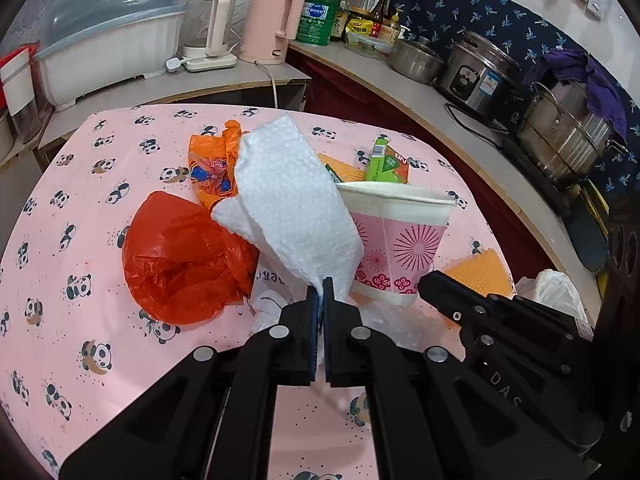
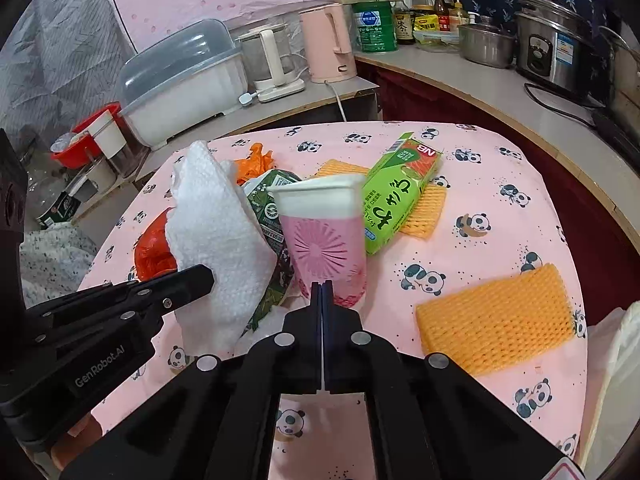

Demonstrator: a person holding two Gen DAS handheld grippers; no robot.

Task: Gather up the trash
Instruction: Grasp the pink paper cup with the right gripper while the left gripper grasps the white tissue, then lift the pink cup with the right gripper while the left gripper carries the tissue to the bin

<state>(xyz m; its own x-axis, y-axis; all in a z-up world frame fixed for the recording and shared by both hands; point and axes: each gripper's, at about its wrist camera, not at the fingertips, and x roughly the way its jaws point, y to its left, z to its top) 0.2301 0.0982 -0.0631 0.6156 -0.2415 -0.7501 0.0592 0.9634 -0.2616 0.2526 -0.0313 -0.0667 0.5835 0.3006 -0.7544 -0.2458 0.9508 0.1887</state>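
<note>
My left gripper [image 1: 320, 294] is shut on a white foam sheet [image 1: 292, 204], held up above the pink panda tablecloth [image 1: 80, 184]; the sheet also shows in the right wrist view [image 2: 218, 240]. My right gripper [image 2: 322, 288] is shut on the base of a pink paper cup [image 2: 324, 232], squashed flat and upright; the cup shows in the left wrist view [image 1: 394, 240] too. Other trash lies around: a red plastic bag [image 1: 180, 256], an orange wrapper [image 1: 212, 168], a green carton [image 2: 400, 192], a dark green packet [image 2: 276, 224] and orange foam nets [image 2: 496, 320].
A counter behind holds a dish box with a clear lid [image 1: 108, 36], a glass kettle [image 1: 210, 26], a pink kettle [image 1: 272, 24], a green tin [image 1: 318, 20], pots [image 1: 568, 136] and a rice cooker [image 1: 480, 76]. A white plastic bag [image 1: 556, 292] hangs at the table's right edge.
</note>
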